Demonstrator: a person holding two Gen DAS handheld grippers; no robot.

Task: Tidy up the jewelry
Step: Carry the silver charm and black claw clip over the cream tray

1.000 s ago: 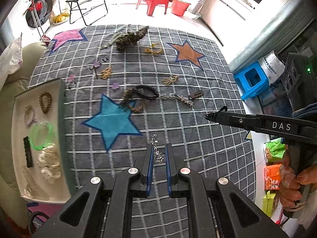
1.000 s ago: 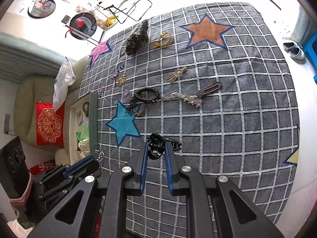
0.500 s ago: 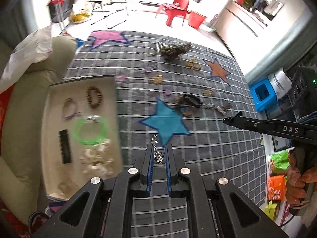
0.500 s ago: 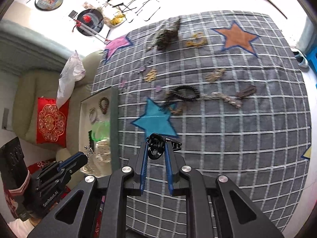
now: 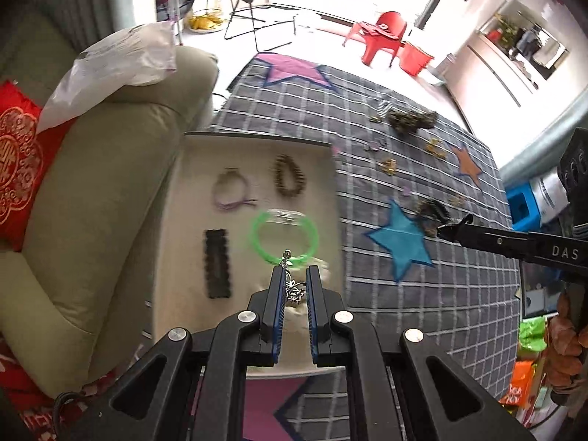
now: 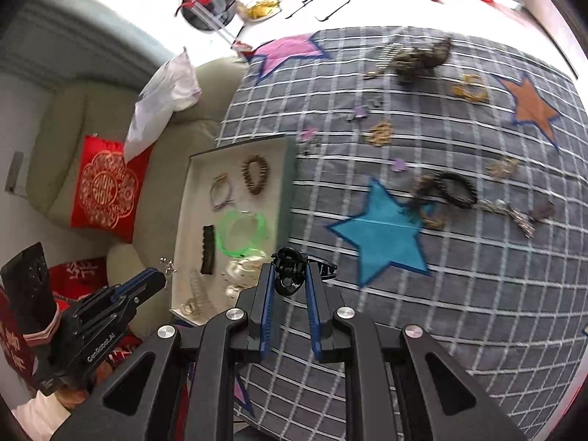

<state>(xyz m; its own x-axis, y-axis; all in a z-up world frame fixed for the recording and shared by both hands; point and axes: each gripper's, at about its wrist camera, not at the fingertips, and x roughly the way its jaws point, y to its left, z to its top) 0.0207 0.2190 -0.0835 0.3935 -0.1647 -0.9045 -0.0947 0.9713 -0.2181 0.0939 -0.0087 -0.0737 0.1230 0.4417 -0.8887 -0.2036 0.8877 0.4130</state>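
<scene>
My left gripper is shut on a silver chain charm and holds it above the near part of the white tray. The tray holds a green bangle, a brown bead bracelet, a purple cord bracelet and a black comb clip. My right gripper is shut on a black claw hair clip, just right of the tray, above the grey checked cloth. The left gripper shows in the right wrist view.
Several loose pieces lie on the cloth: a black coil hair tie, a silver chain, gold pieces and a dark patterned scrunchie. A beige sofa with a red cushion lies left of the tray.
Both grippers have moved left toward the tray. The left one, with the chain charm, has gone from over the cloth to over the tray. The right one still holds the black clip.
</scene>
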